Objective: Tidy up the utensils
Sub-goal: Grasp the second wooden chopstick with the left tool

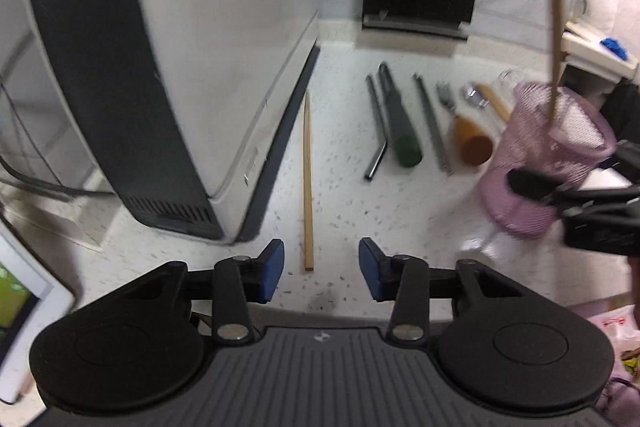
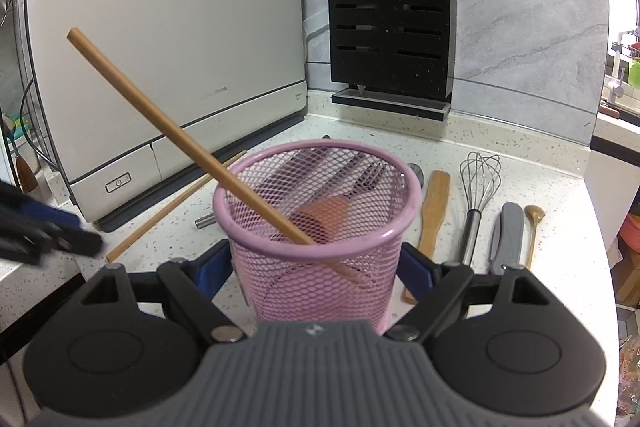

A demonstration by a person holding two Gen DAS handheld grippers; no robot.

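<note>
Right claw grips one pink basket holding one chopstick.

Left gripper held low and level, pointing forward, jaws spread wide with nothing between the blue pads. Both black fingers level with each other, linkage arms angled outward from the grey ribbed body.

Right gripper also pointing forward, jaws closed against the two sides of a pink mesh cup, one blue pad pressed to each flank, cup standing upright between the fingers. Seen from the left wrist view, off to the right of the left fingers, one black fingertip lying across the cup's side. Left fingers blurred at the far left edge of the right wrist view.
</note>
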